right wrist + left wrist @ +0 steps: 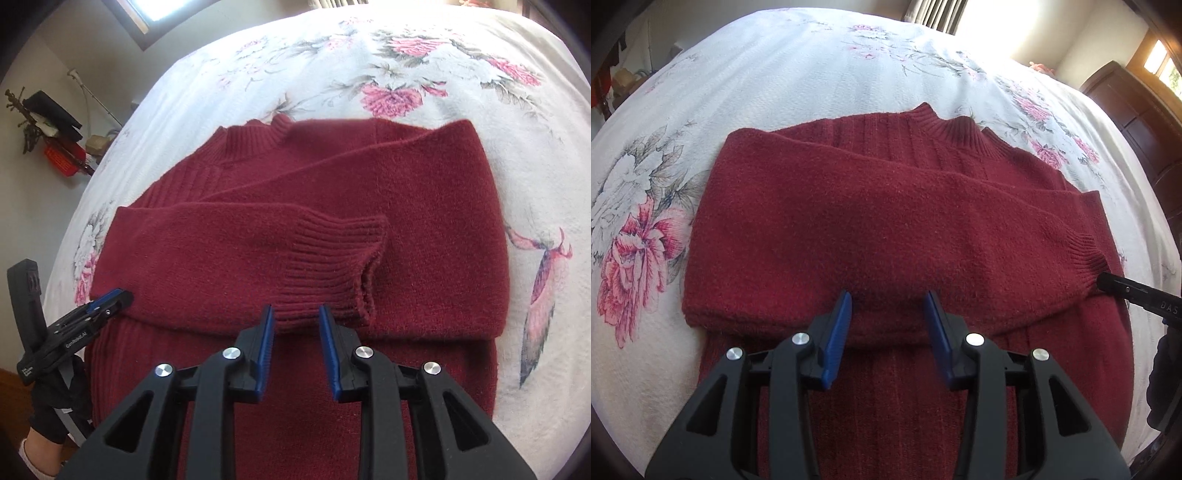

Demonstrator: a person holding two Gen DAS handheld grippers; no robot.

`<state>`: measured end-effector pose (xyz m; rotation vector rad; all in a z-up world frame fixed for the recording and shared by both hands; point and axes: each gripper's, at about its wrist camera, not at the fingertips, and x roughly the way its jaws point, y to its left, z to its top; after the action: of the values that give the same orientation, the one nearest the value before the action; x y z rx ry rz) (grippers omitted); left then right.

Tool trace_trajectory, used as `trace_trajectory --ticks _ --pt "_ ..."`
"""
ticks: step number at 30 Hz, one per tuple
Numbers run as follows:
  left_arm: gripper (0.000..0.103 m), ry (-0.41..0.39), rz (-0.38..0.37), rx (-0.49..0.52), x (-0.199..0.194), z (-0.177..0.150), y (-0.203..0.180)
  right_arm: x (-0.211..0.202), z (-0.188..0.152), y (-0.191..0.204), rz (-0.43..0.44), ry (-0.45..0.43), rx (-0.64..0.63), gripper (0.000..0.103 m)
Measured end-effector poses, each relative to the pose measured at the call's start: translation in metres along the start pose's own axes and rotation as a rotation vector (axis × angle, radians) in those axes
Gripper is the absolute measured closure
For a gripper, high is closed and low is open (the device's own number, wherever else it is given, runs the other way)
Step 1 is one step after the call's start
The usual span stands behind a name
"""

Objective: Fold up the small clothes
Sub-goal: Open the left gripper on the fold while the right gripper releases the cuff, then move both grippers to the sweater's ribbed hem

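Both grippers hover low over a dark red sweater (886, 221) spread on the flowered bedspread (775, 74). Neither holds anything: the left gripper (888, 306) has its blue pads apart above the near edge of the folded-in sleeve, and the right gripper (295, 314) is likewise parted just short of the ribbed cuff (332, 258). Both sleeves already lie crossed over the chest, collar (255, 140) at the far end, so the sleeve stage looks done. Next, I'd guess, comes the lengthwise fold: each gripper would need to drop back to the hem, out of view below, pinch a corner and carry it up toward the collar without dragging the sleeves askew.
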<state>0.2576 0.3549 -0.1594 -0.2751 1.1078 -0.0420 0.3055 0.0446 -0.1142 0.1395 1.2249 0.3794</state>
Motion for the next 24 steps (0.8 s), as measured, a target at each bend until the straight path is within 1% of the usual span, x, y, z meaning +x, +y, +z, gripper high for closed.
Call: trace_trajectory --ticks 3,10,16,20,21,23,24 --pt "0.062 0.004 0.004 0.009 0.003 0.000 0.001 0.010 -0.006 -0.009 0.016 0.009 0.028 0.081" --pt "0.061 -0.009 0.012 0.022 0.008 -0.004 0.000 0.019 -0.012 -0.009 0.003 -0.004 0.024 0.081" --pt "0.061 -0.018 0.013 0.018 0.009 -0.008 0.002 0.026 -0.013 -0.020 0.044 -0.015 0.084 0.082" --pt "0.061 -0.007 0.029 0.008 0.004 -0.007 0.001 0.022 -0.010 -0.012 0.007 -0.001 0.059 0.081" --pt "0.061 -0.007 0.041 0.010 0.000 -0.006 -0.001 0.018 -0.010 -0.008 -0.006 0.000 0.043 0.080" --pt "0.062 -0.020 0.059 0.019 -0.013 -0.012 -0.005 0.003 -0.017 -0.001 -0.020 -0.023 0.019 0.072" --pt "0.061 -0.022 0.065 0.027 -0.019 -0.017 -0.007 -0.005 -0.024 0.003 -0.031 -0.041 0.003 0.062"
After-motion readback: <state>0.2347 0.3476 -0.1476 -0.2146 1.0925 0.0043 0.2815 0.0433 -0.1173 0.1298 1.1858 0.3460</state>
